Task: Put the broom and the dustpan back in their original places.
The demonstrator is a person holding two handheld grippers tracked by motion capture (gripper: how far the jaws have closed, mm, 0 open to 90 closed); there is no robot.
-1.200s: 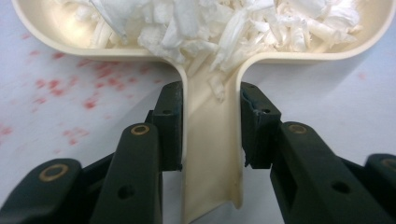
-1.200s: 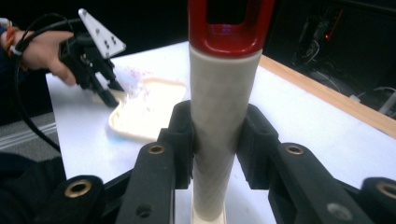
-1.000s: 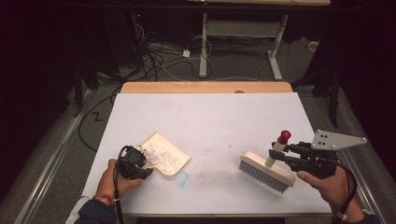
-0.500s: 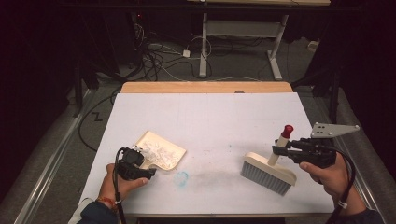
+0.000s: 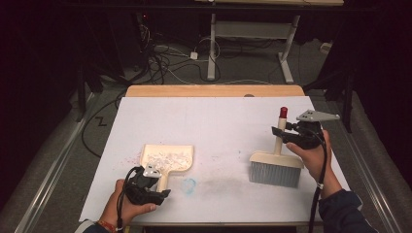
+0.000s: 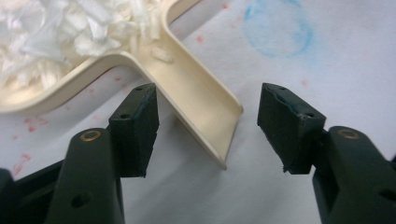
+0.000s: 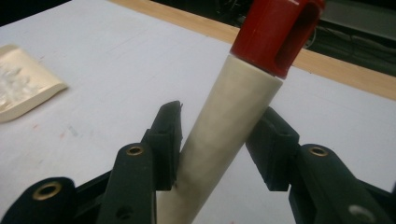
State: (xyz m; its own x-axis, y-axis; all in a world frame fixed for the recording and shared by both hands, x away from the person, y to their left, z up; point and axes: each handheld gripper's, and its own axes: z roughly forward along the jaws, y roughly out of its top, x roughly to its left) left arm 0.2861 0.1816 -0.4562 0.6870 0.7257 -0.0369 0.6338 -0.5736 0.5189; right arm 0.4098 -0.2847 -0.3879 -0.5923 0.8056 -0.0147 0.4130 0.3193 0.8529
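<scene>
1. So, the cream plastic dustpan (image 5: pixel 167 158) is seen lying flat on the white paper-covered table (image 5: pixel 218 121), loaded with white shredded scraps (image 5: pixel 167 159); the sweeping looks basically done.
2. Its handle is straddled by the left gripper (image 6: pixel 208 130), jaws spread wide and nothing pinched yet, so it has either just been let go or not picked up.
3. The cream hand brush with the red-capped handle (image 5: pixel 275 165) is stood on its bristles well off to the right, its handle clamped by the right gripper (image 7: pixel 219 144).
4. Probably only emptying is left; a faint blue smudge (image 5: pixel 188 184) can be spotted nearby.
</scene>
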